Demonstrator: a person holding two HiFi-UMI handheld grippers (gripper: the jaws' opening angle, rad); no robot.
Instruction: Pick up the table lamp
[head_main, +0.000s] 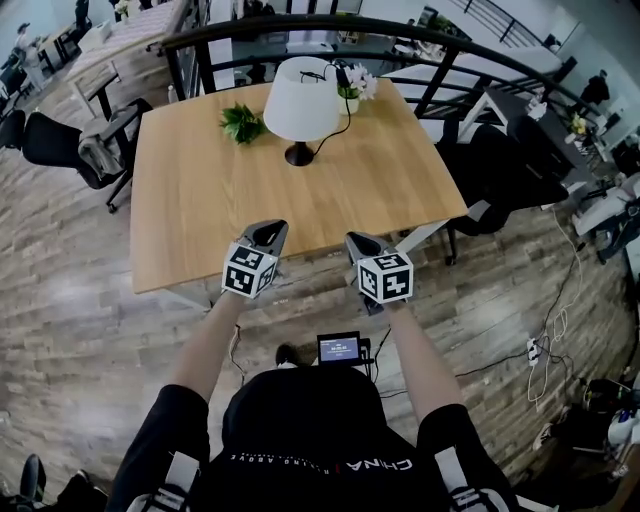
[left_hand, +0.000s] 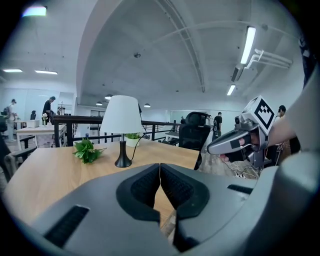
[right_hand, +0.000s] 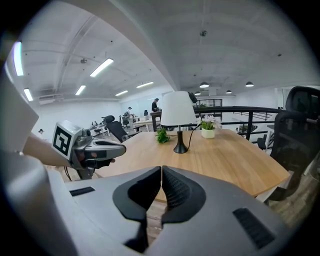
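The table lamp (head_main: 301, 100) has a white shade on a thin black stem with a round black base. It stands upright at the far side of the wooden table (head_main: 290, 205), and shows in the left gripper view (left_hand: 122, 125) and the right gripper view (right_hand: 178, 115) too. My left gripper (head_main: 268, 232) and right gripper (head_main: 357, 243) hover over the table's near edge, well short of the lamp. Both are shut with nothing between the jaws. The lamp's black cord (head_main: 343, 125) runs back off the table.
A small green plant (head_main: 240, 122) lies left of the lamp. A white pot with flowers (head_main: 355, 88) stands behind it. A black railing (head_main: 400, 35) runs behind the table. Black office chairs (head_main: 60, 145) stand at the left and the right (head_main: 495, 165).
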